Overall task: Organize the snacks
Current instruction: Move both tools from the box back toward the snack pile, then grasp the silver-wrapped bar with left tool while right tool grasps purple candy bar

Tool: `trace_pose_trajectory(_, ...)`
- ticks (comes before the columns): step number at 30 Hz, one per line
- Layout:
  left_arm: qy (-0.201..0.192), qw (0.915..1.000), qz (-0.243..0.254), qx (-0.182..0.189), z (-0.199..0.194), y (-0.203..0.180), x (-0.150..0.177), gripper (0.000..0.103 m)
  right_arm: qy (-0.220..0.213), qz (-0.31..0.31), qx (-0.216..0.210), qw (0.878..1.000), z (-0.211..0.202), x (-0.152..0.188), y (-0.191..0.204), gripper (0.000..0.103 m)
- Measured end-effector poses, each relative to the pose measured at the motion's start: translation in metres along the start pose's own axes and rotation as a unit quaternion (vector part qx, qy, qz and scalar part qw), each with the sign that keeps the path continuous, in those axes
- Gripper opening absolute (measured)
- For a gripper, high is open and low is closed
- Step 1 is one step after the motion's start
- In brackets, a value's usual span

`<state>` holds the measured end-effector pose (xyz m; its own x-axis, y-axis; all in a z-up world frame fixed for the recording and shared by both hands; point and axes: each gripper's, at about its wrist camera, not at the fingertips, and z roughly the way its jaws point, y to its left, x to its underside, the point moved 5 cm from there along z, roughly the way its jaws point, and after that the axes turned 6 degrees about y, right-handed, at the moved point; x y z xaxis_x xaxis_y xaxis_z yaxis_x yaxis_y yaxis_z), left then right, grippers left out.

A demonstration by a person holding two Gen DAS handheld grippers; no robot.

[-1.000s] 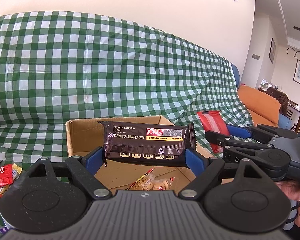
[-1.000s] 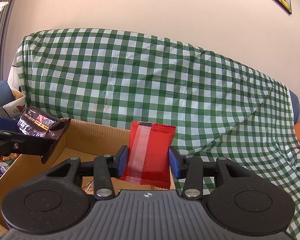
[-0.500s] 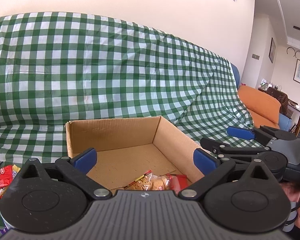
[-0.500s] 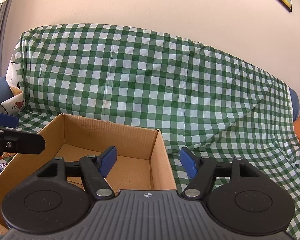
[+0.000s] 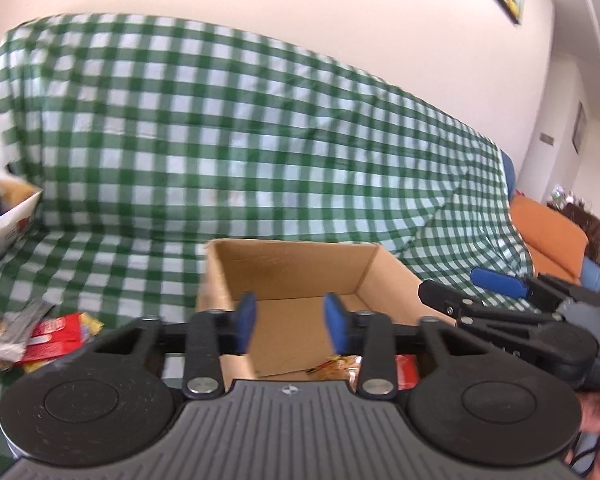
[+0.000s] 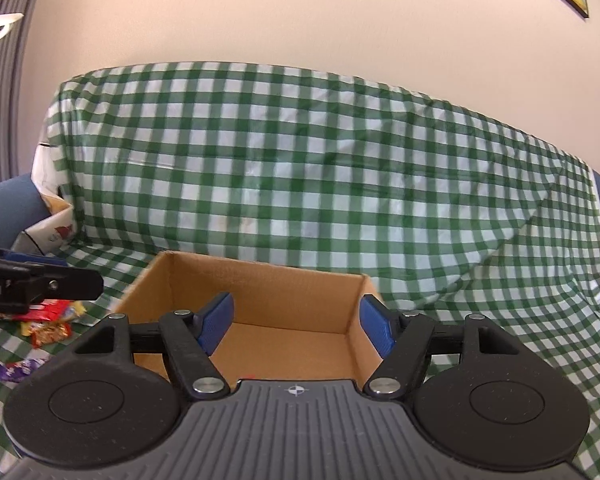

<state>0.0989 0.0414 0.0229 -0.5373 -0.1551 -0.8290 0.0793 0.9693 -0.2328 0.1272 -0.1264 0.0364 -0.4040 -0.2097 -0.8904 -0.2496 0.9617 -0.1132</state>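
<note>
Both grippers sit empty over the cardboard box. My left gripper has its jaws closing with nothing between the blue pads, and my right gripper stands released, jaws easing inward a little, also on nothing. Inside the box, a few snack packets lie at the near edge, mostly hidden behind the left gripper's body. The loose snacks still to be sorted lie on the checked cloth at about 9 o'clock from the box in the left view; the right view shows them at 9 o'clock too, under the left gripper's finger.

My worry is the crossing of the two tools: they are near each other, and if I swing both toward that pile, they may collide. The packets are slick and overlapped, so a shallow pinch could drag two together or slip off. The cloth is soft and creased; pressing down may snag fabric along with a wrapper.
</note>
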Motion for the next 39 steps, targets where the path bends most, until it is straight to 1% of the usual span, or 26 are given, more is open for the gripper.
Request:
trace_pose_trajectory(2,0.002,0.9998,-0.016,-0.008,-0.01,0.019,-0.002,0.03,-0.005,-0.002,-0.02,1.0,-0.001,-0.003,0.019,0.052)
trace_pose_trajectory(5,0.003,0.9987,-0.037,-0.034,-0.025,0.054,-0.006,0.03,-0.009,-0.006,-0.055,0.998,-0.001,-0.006,0.049,0.042)
trace_pose_trajectory(7,0.004,0.9968,-0.058,-0.056,-0.035,0.082,-0.009,0.03,-0.011,-0.013,-0.076,0.997,-0.001,-0.008,0.07,0.039)
trace_pose_trajectory(9,0.006,0.9933,-0.085,-0.078,-0.043,0.115,-0.01,0.03,-0.013,-0.017,-0.096,0.995,-0.002,-0.012,0.091,0.039)
trace_pose_trajectory(14,0.01,0.9786,-0.161,-0.127,-0.06,0.196,-0.002,0.03,-0.011,-0.018,-0.147,0.989,-0.004,-0.014,0.139,0.039)
trace_pose_trajectory(17,0.01,0.9727,-0.177,-0.15,-0.064,0.229,0.01,0.03,-0.003,-0.019,-0.18,0.984,0.001,-0.013,0.167,0.039)
trace_pose_trajectory(19,0.023,0.9679,-0.19,-0.163,-0.058,0.246,0.023,0.03,0.005,-0.023,-0.198,0.98,0.005,-0.011,0.184,0.039)
trace_pose_trajectory(21,0.039,0.9632,-0.205,-0.169,-0.05,0.257,0.031,0.03,0.015,-0.026,-0.214,0.976,0.011,-0.008,0.199,0.039)
trace_pose_trajectory(22,0.039,0.963,-0.208,-0.166,-0.046,0.26,0.031,0.03,0.02,-0.029,-0.221,0.975,0.014,-0.007,0.205,0.039)
trace_pose_trajectory(24,0.037,0.9662,-0.195,-0.165,-0.038,0.261,0.027,0.03,0.032,-0.035,-0.229,0.972,0.021,-0.003,0.215,0.039)
trace_pose_trajectory(27,0.048,0.9685,-0.179,-0.167,-0.015,0.26,0.026,0.03,0.056,-0.034,-0.233,0.97,0.037,0.004,0.225,0.039)
trace_pose_trajectory(31,0.055,0.9692,-0.167,-0.172,0.009,0.262,0.025,0.031,0.114,-0.021,-0.217,0.969,0.069,0.018,0.23,0.04)
trace_pose_trajectory(33,0.058,0.9697,-0.16,-0.176,0.02,0.264,0.023,0.032,0.145,-0.004,-0.206,0.968,0.087,0.025,0.228,0.044)
trace_pose_trajectory(34,0.06,0.9699,-0.157,-0.176,0.025,0.265,0.022,0.032,0.159,0.005,-0.201,0.967,0.096,0.028,0.227,0.047)
trace_pose_trajectory(35,0.06,0.9701,-0.156,-0.176,0.029,0.266,0.021,0.034,0.174,0.015,-0.197,0.965,0.105,0.032,0.226,0.05)
trace_pose_trajectory(37,0.062,0.9699,-0.154,-0.178,0.038,0.269,0.019,0.042,0.203,0.034,-0.186,0.961,0.122,0.041,0.224,0.052)
trace_pose_trajectory(39,0.064,0.9707,-0.15,-0.176,0.047,0.27,0.018,0.043,0.232,0.05,-0.185,0.954,0.136,0.05,0.224,0.053)
